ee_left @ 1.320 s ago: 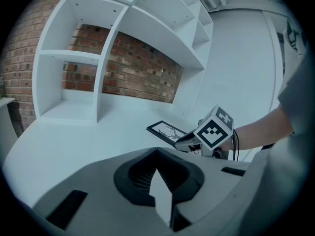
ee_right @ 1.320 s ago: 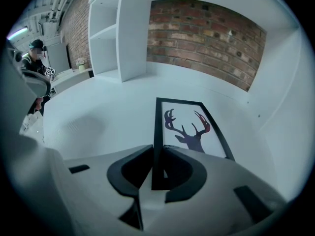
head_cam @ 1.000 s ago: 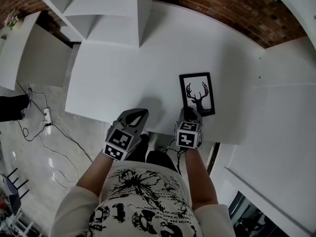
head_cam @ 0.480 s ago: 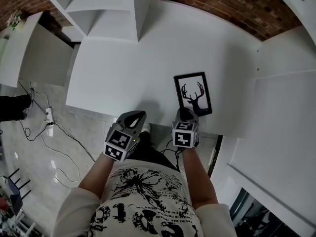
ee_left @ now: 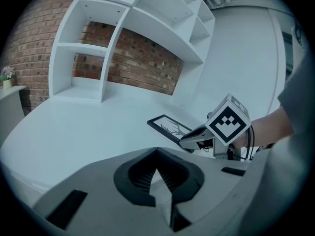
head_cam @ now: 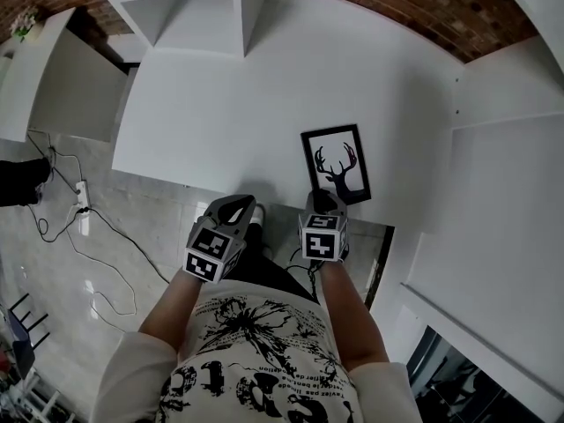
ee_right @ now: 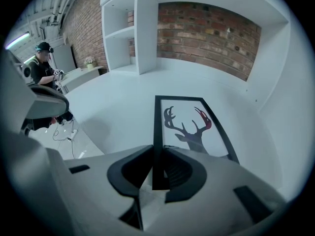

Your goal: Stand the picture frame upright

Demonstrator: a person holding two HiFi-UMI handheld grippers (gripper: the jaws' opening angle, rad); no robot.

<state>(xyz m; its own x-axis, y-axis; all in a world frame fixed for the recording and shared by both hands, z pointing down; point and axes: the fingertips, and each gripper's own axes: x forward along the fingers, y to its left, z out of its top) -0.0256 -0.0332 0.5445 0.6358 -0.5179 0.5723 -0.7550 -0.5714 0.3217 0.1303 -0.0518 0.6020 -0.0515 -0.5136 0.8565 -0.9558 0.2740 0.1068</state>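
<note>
A black picture frame (head_cam: 336, 163) with a deer-head print lies face up near the front edge of the white table (head_cam: 220, 113). My right gripper (head_cam: 322, 204) is shut on the near left corner of the picture frame (ee_right: 189, 127), whose black edge runs between the two pads. In the left gripper view the frame (ee_left: 167, 127) tilts a little, its near end lifted in the right gripper (ee_left: 194, 137). My left gripper (head_cam: 236, 211) hangs shut and empty at the table's front edge, left of the frame.
White open shelving (head_cam: 189, 16) stands at the table's back left against a brick wall (head_cam: 414, 3). A white side panel (head_cam: 498, 192) bounds the table on the right. Cables and a power strip (head_cam: 81, 203) lie on the floor left. A person (ee_right: 44, 58) stands far off.
The frame and both grippers have shifted left and toward the table's front edge in the head view. The right gripper stays closed on the frame's corner.
</note>
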